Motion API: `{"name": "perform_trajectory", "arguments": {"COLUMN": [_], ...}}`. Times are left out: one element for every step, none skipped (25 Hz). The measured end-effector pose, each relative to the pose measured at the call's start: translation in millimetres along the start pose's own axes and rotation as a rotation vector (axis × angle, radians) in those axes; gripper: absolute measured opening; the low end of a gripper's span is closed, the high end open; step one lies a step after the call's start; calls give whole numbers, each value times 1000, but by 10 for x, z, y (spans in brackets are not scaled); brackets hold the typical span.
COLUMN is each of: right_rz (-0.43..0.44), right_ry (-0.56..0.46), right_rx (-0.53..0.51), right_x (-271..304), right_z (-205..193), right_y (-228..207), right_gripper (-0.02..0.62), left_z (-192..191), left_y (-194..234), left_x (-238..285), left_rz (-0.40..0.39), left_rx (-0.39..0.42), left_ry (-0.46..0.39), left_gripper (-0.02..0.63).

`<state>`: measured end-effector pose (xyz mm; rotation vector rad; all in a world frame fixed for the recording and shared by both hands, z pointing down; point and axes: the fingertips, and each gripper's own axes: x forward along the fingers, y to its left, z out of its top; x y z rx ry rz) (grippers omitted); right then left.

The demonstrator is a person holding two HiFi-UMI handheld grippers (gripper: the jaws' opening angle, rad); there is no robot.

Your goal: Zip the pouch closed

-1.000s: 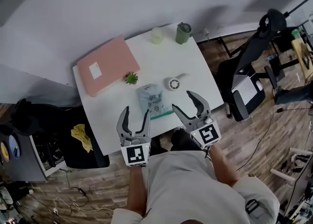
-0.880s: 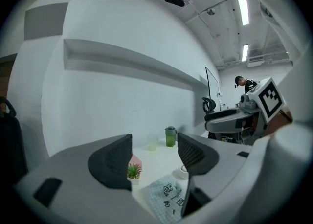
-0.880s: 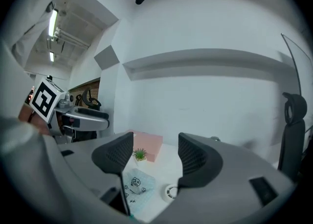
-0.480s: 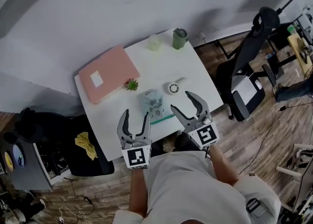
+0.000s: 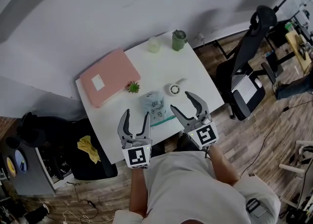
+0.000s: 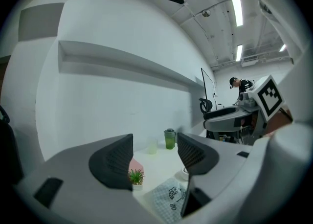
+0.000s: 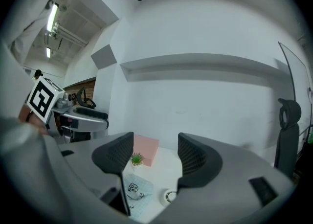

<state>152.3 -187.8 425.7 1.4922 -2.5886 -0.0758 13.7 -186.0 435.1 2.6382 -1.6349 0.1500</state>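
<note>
Head view: flat pink box (image 5: 110, 77) far left on the smooth white table (image 5: 195, 71); left gripper (image 5: 136, 115) hovers near, ribbed black pads (image 6: 115, 162) apart, empty. Soft checked pouch (image 5: 154, 106) lies mid-table, green zip edge nearest; right gripper (image 5: 183, 102) gapes too, holding nothing.

pouch (image 5: 154, 104) on table (image 5: 194, 75) | left gripper (image 5: 136, 114), right gripper (image 5: 181, 100): jaws apart

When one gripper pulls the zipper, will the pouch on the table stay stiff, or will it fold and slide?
The pouch looks like soft, wrinkled fabric, so it will probably fold rather than stay stiff. It lies flat and thin, so it seems light and may slide on the smooth white table unless held.
</note>
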Motion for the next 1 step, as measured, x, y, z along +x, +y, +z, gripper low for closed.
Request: {"name": "perform_trajectory", "arguments": {"right_rz": [-2], "right_ry": [0], "right_rx": [0], "right_x": [6], "right_z": [2], "right_y": [8], "right_gripper": [272], "left_z": [-8], "left_y": [11], "left_x": [1], "left_rz": [-6], "left_rx": [13], "left_ry": [2], "left_gripper": [276]}}
